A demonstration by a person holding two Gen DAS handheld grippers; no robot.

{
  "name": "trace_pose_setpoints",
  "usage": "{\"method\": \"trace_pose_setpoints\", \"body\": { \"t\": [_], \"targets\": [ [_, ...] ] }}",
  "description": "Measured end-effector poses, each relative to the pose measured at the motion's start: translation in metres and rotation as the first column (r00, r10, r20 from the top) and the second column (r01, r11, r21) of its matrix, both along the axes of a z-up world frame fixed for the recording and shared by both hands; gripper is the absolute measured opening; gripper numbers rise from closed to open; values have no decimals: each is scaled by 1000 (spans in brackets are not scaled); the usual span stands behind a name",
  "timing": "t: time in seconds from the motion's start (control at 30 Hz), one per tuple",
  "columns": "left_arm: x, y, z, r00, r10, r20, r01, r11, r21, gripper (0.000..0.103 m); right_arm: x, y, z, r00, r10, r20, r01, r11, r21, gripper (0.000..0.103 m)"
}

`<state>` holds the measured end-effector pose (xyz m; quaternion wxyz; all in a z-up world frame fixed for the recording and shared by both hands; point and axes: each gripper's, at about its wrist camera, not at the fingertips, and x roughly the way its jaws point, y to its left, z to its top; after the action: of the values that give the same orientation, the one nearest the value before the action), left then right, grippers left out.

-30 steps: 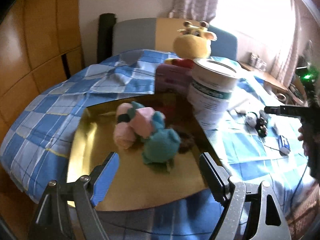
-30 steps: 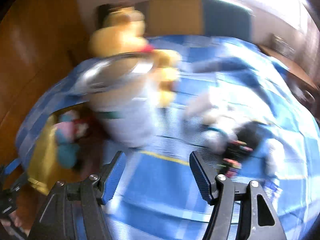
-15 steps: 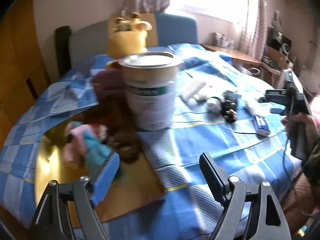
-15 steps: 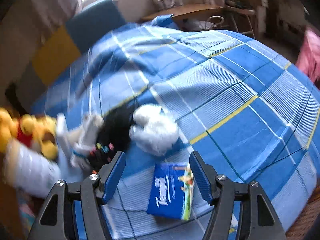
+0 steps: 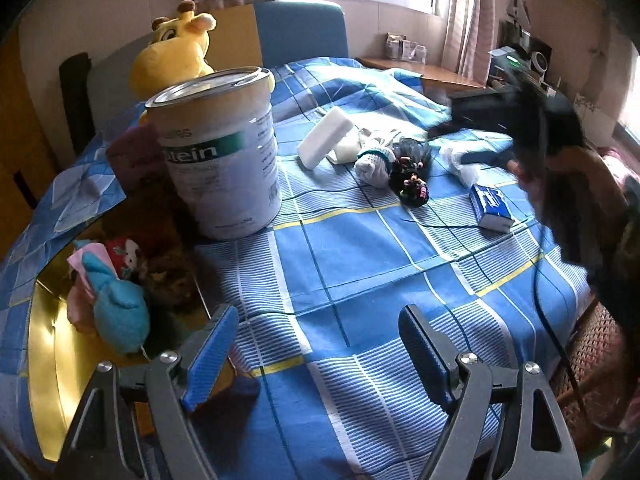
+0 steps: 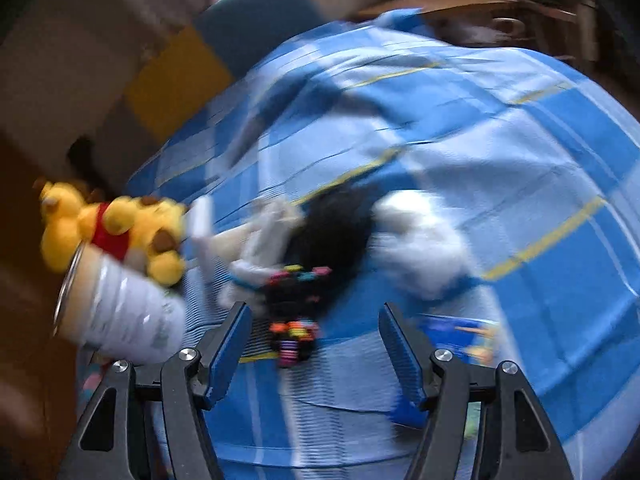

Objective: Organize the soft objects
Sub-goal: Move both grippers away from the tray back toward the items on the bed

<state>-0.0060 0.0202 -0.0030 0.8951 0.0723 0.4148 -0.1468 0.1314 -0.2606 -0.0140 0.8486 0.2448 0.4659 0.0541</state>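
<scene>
Both grippers are spread and empty. The left gripper [image 5: 316, 344] hangs over the near edge of the table [image 5: 360, 264], by the gold tray [image 5: 52, 352] at the near left corner. The right gripper [image 6: 314, 340] points at the pile of soft things in the middle of the table, with the bundle of hair ties [image 6: 294, 340] just ahead between its fingers but not touched.

By the look of it the task is partly done. The tray already holds a few soft toys [image 5: 112, 300]: a teal one, a pink one and something brown behind. Still out on the cloth are the hair ties [image 5: 412, 190], a rolled sock [image 5: 374, 162], a white block [image 5: 326, 136] and other white pieces near them. The giraffe plush [image 5: 176, 52] sits at the far edge behind the tin [image 5: 222, 152].

The left view is sharp and shows the tray and what lies in it, and the right gripper [image 5: 480, 156] reaching in from the right edge. The right view is blurred; it shows hardly any of the tray. It does show a yellow bear [image 6: 116, 228] in a red top behind the tin [image 6: 120, 312], and a white fluffy heap [image 6: 420, 248] beside the dark item.
</scene>
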Motion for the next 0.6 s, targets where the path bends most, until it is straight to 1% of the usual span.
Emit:
{"method": "trace_pose_setpoints", "body": {
  "t": [0.07, 0.17, 0.33, 0.4, 0.43, 0.47, 0.5, 0.53, 0.57, 0.6],
  "targets": [
    [1, 3, 1, 1000, 5, 2, -5, 1000, -15, 83, 22, 17, 1, 999, 47, -2, -47, 999, 26, 67],
    [4, 8, 2, 1000, 14, -2, -14, 999, -28, 83, 59, 43, 2, 997, 75, -9, -74, 997, 36, 67],
    [9, 17, 3, 999, 34, -13, -35, 998, -50, 83, 111, 70, 0, 997, 75, -24, -72, 991, 109, 67],
    [11, 20, 2, 999, 43, -18, -44, 997, -60, 83, 126, 81, -3, 995, 83, -51, -78, 993, 92, 67],
    [12, 21, 2, 999, 46, -22, -47, 997, -63, 83, 131, 86, -6, 994, 83, -66, -78, 994, 74, 65],
    [13, 23, 1, 998, 49, -26, -51, 996, -67, 83, 134, 89, -7, 993, 89, -73, -85, 994, 65, 54],
    [14, 24, 0, 998, 54, -30, -56, 996, -72, 83, 137, 92, -9, 991, 106, -83, -101, 993, 62, 45],
    [15, 25, 0, 998, 56, -33, -59, 995, -75, 83, 137, 94, -11, 988, 119, -97, -113, 992, 64, 29],
    [16, 26, 0, 998, 58, -37, -61, 995, -80, 83, 135, 95, -10, 987, 127, -100, -121, 991, 62, 20],
    [16, 26, -1, 998, 58, -39, -61, 995, -84, 83, 130, 95, -8, 987, 135, -90, -130, 990, 53, 18]
  ]
}}
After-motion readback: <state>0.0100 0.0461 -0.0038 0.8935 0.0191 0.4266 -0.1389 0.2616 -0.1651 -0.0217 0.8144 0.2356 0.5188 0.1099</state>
